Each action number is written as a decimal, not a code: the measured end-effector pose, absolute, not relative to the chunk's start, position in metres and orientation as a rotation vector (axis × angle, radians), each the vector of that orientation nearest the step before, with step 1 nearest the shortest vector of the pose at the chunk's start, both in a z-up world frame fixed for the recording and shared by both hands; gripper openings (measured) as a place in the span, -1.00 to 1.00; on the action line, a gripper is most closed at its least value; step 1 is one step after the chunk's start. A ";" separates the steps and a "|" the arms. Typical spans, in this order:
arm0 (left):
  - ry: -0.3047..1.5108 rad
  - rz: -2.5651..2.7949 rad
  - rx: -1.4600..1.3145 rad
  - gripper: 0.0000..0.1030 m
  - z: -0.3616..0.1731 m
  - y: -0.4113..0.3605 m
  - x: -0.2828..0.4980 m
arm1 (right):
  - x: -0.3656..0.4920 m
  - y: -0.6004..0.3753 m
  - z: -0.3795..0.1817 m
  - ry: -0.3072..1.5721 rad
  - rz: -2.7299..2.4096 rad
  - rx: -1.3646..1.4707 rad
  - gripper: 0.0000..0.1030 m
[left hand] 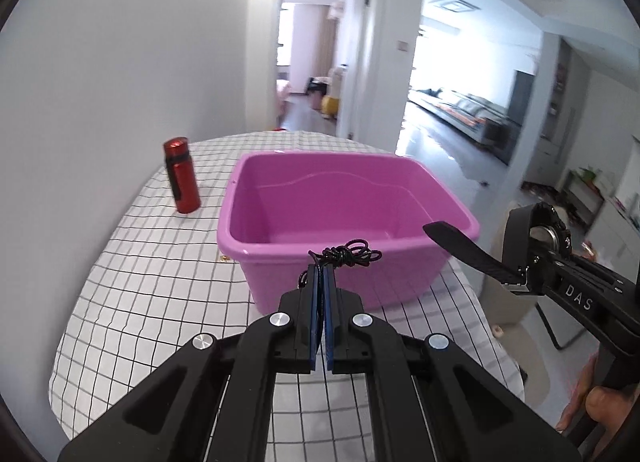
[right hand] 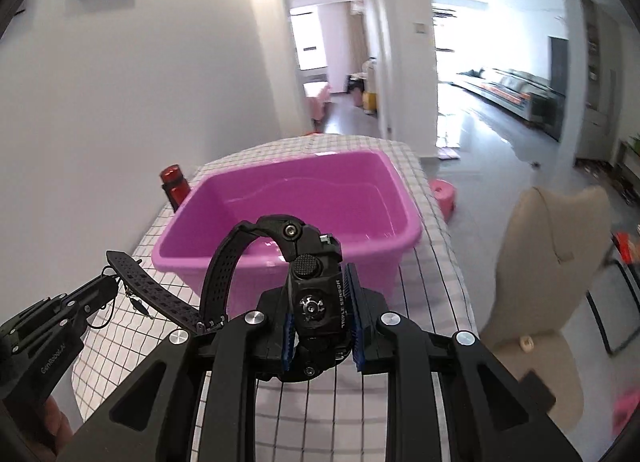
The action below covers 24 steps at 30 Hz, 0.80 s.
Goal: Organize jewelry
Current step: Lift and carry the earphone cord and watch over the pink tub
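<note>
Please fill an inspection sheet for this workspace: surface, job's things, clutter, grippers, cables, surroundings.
Surface: table under a white checked cloth.
Job's things: black cord necklace and black watch, both held in the air; pink tub, nothing seen inside.
Clutter: red bottle upright beside the tub.
Grippers: left gripper shut on the necklace; right gripper shut on the watch.
Cables: nothing seen.
Surroundings: beige necklace stand right of the table; open doorway, sofa.

One basin, one bottle, one watch, one cord necklace.
</note>
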State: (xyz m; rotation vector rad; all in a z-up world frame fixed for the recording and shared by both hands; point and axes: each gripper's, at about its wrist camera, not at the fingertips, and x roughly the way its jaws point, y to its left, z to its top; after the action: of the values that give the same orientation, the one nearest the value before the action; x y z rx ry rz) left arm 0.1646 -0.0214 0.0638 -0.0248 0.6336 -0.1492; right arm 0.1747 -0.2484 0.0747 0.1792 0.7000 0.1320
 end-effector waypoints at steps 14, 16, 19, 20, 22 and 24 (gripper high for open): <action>0.687 0.101 -0.092 -0.94 0.084 -0.065 0.234 | 0.284 -0.279 0.080 0.703 0.407 0.129 -0.59; 0.689 0.110 -0.084 -0.94 0.087 -0.063 0.246 | 0.295 -0.274 0.078 0.711 0.416 0.133 -0.59; 0.701 0.107 -0.064 -0.93 0.085 -0.058 0.272 | 0.315 -0.265 0.075 0.719 0.409 0.143 -0.59; 0.710 0.108 -0.059 -0.93 0.084 -0.056 0.281 | 0.323 -0.262 0.073 0.731 0.402 0.143 -0.59; 0.748 0.101 -0.056 -0.93 0.078 -0.051 0.303 | 0.337 -0.259 0.068 0.757 0.389 0.148 -0.58; 0.792 0.082 -0.056 -0.93 0.069 -0.046 0.327 | 0.352 -0.252 0.062 0.786 0.379 0.141 -0.58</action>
State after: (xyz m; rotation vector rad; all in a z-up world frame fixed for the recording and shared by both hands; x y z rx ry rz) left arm 0.3273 -0.0461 0.0694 -0.0563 0.7921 0.0824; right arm 0.3518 -0.2521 0.0616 0.1409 0.7863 0.3793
